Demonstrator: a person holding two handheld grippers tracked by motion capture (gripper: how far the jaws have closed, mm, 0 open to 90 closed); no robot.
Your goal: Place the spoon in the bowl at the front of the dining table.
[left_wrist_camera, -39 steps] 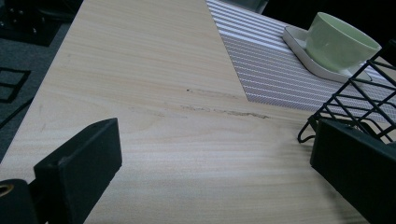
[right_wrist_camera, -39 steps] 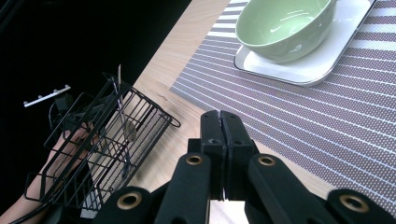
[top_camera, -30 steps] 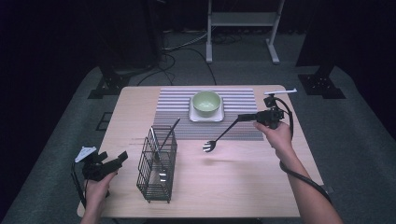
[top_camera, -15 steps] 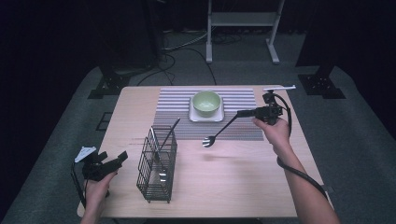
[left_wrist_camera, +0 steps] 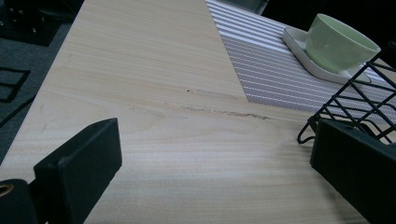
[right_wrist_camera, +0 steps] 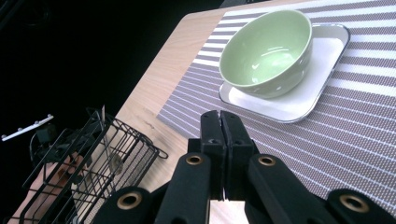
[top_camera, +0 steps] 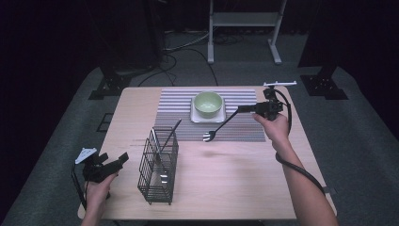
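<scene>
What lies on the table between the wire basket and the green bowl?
In the high view, bare wood and then the striped mat lie between the wire basket and the green bowl; a utensil handle leans out of the basket that way.

Your right gripper (top_camera: 241, 109) holds a black fork (top_camera: 217, 128) above the striped mat (top_camera: 179, 110), near the green bowl (top_camera: 208, 103).

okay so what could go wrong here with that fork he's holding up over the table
The right gripper pinches the black fork by its handle end only, so it could swivel or slip and drop onto the striped placemat. Its handle passes close to the green bowl on the white plate; a swing could knock it.
</scene>
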